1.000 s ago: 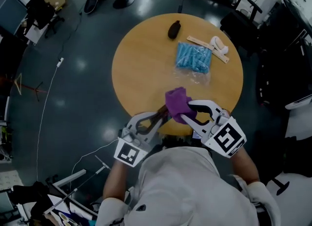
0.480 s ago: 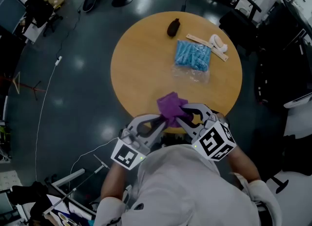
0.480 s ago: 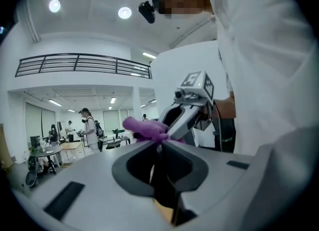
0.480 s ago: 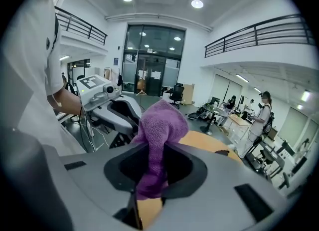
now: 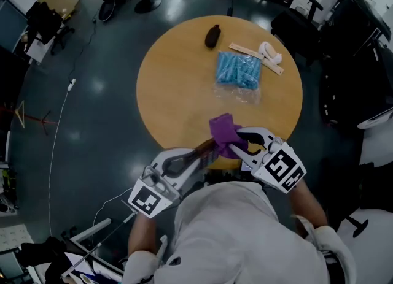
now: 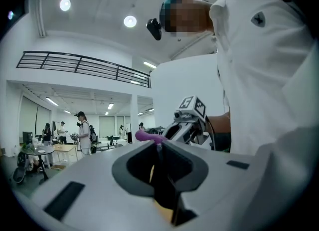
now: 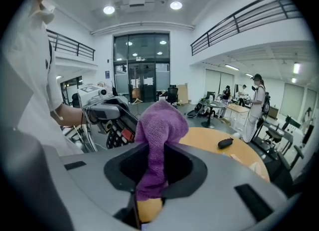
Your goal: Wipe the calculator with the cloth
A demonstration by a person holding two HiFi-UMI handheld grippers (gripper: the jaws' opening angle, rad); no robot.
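Just above the near edge of the round table (image 5: 178, 86), my left gripper (image 5: 195, 156) is shut on a dark calculator (image 5: 207, 145), holding it level. In the right gripper view the calculator's keys (image 7: 117, 136) show beside the left gripper (image 7: 102, 110). My right gripper (image 5: 238, 146) is shut on a purple cloth (image 5: 224, 130), whose bunched end (image 7: 158, 125) rests against the calculator's far end. In the left gripper view the calculator (image 6: 160, 175) shows edge-on between the jaws, with the cloth (image 6: 147, 136) just beyond it.
On the far half of the table lie a blue packet (image 5: 238, 70), a small black object (image 5: 212, 35) and a wooden strip with a white piece (image 5: 265, 54). Dark office chairs (image 5: 295, 22) stand to the right. A white cable (image 5: 58, 129) runs across the floor.
The cloth slid left along the calculator and then back to the right. My left gripper drew a little down and left in the head view, still holding the calculator.
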